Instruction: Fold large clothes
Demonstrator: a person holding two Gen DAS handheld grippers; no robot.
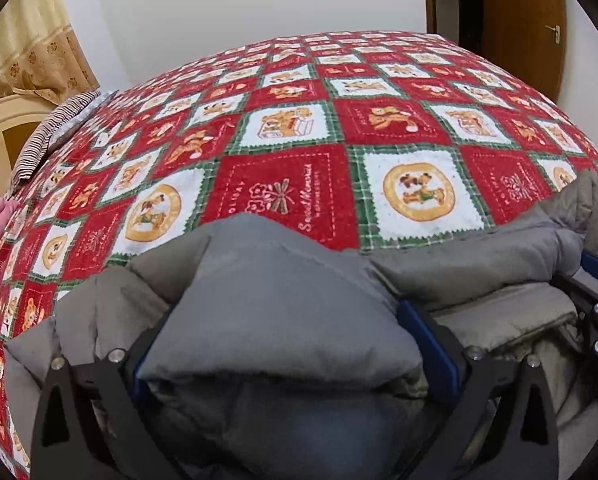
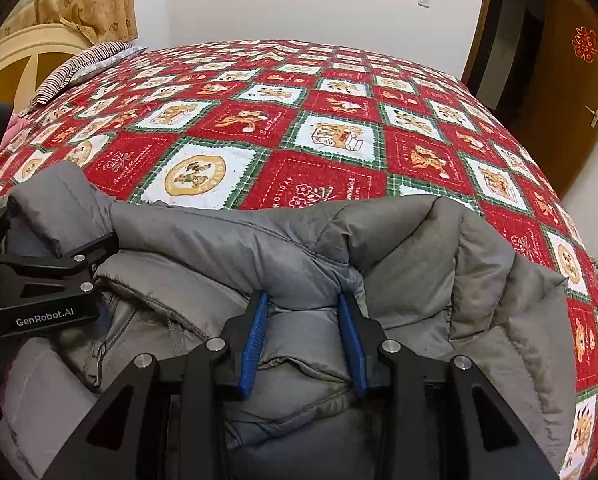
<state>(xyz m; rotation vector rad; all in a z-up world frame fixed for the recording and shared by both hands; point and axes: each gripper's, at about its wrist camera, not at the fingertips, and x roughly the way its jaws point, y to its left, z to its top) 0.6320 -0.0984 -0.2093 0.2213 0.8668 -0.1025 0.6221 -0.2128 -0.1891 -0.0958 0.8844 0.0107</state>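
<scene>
Currently the bed (image 2: 339, 128) is spread with a patterned quilt, and a grey padded jacket (image 2: 299, 240) is laid folded at its near edge. A fold is pinched by the right hand-held gripper (image 2: 305, 340); the left hand-held gripper (image 1: 295, 344) is spread wide around another bulge, apparently released. Next, probably, the right's release is called for.

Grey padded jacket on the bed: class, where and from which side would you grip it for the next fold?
Probably grip the grey padded jacket at its raised far fold, coming from the near edge of the bed and pointing downward. That ridge stands up, thin enough to pinch. The right hand-held gripper already clamps there; the left hand-held gripper straddles a bulkier wad.
</scene>
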